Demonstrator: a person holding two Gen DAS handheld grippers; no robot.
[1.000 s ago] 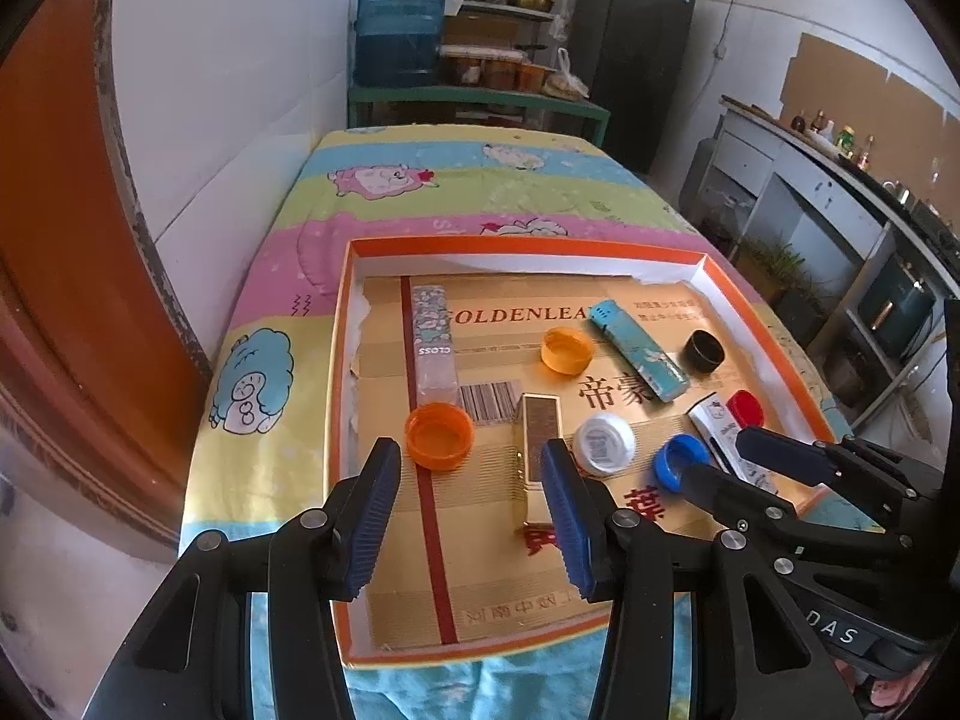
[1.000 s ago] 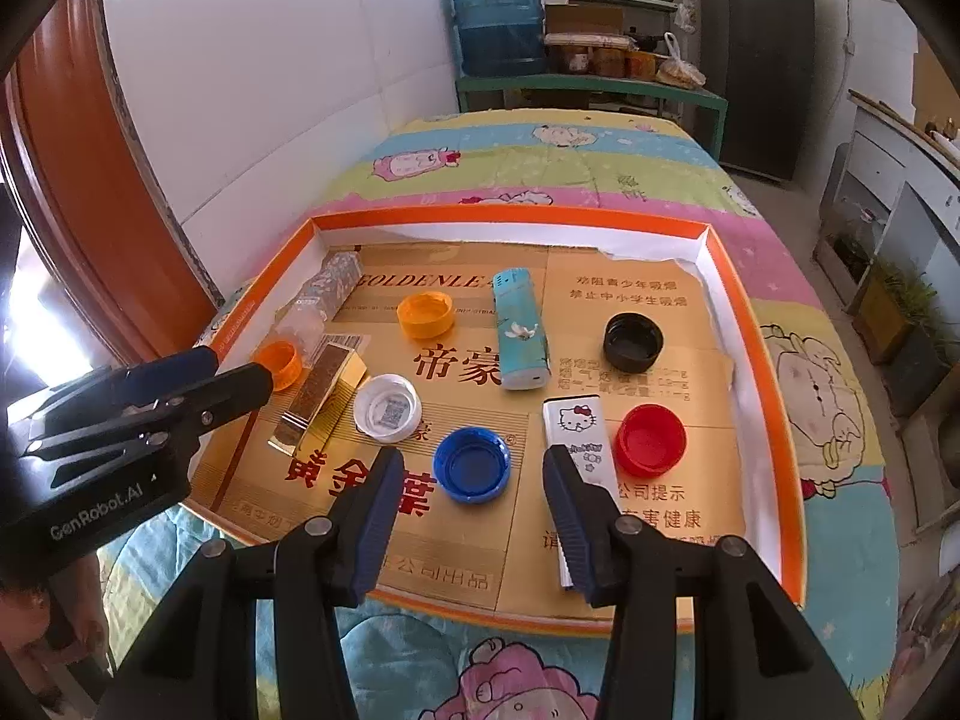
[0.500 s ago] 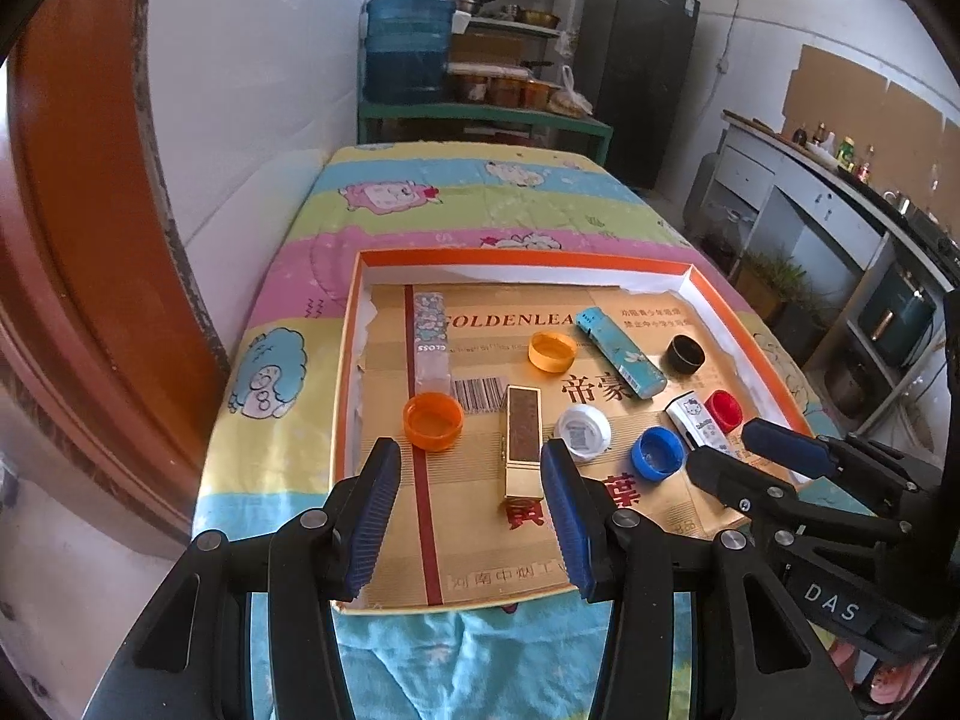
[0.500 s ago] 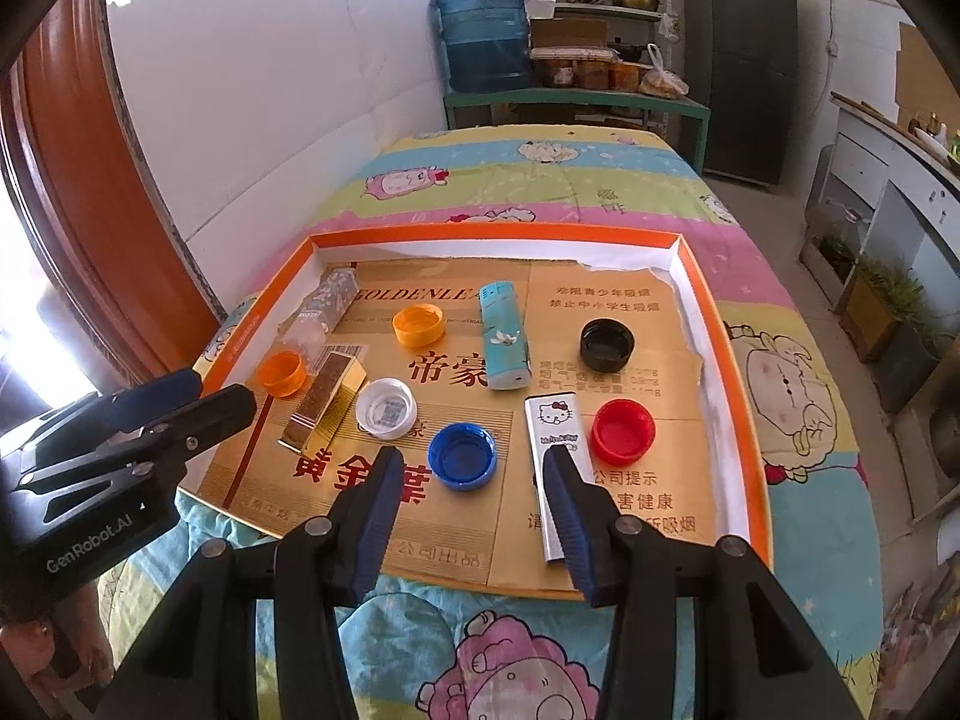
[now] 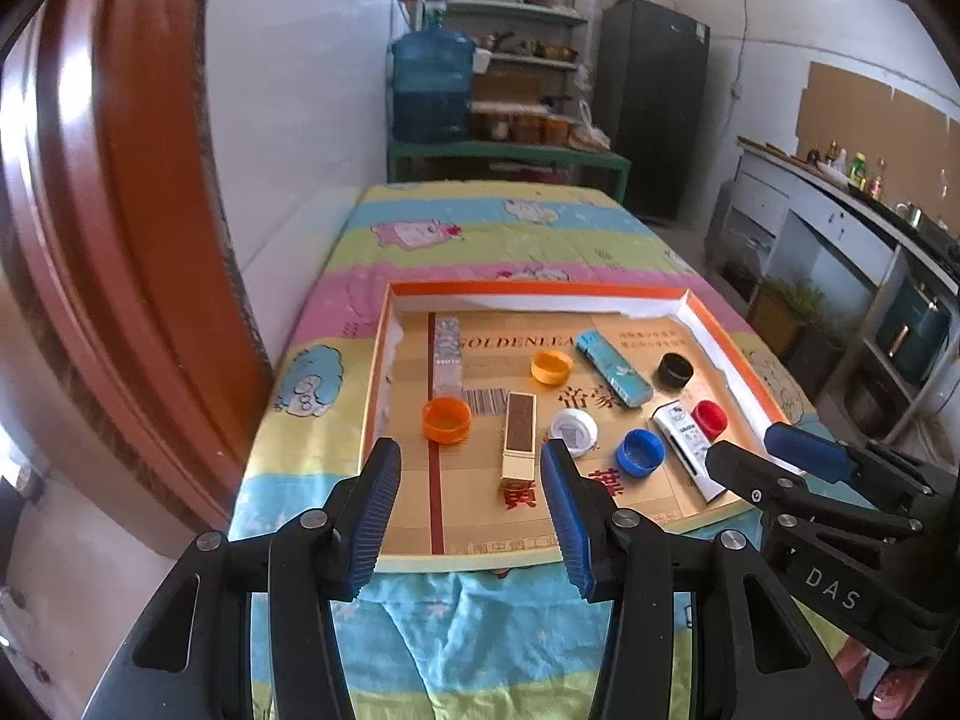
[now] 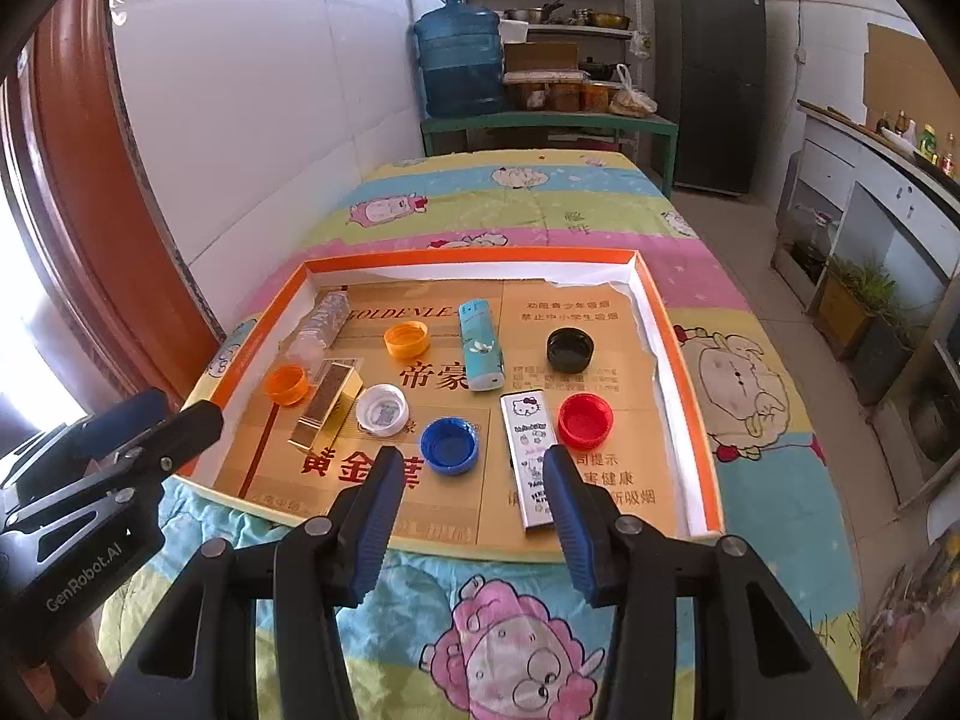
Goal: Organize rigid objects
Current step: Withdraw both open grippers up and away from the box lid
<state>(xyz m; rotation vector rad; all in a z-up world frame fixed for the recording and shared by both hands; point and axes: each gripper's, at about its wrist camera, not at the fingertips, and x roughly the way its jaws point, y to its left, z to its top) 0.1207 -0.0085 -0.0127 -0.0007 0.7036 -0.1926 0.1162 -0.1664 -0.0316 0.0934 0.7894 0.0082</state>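
Near the tray's (image 6: 651, 300) front edge, both grippers, left (image 5: 468, 501) and right (image 6: 471, 507), hover with fingers apart, empty; caps (image 6: 449, 445) and lighters (image 6: 480, 343) lie loosely grouped inside, within reach.

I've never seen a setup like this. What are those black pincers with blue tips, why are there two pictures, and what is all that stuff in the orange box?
Each pincer is a hand-held tool with a camera looking along its fingers, so each picture is one tool's view. The left tool and right tool are both open and hold nothing. Each also shows at the edge of the other's view. They hover at the near edge of a shallow orange-rimmed tray on a cartoon blanket. In the tray lie bottle caps, among them a blue cap and a red cap, plus a gold box, a teal lighter and a white lighter.
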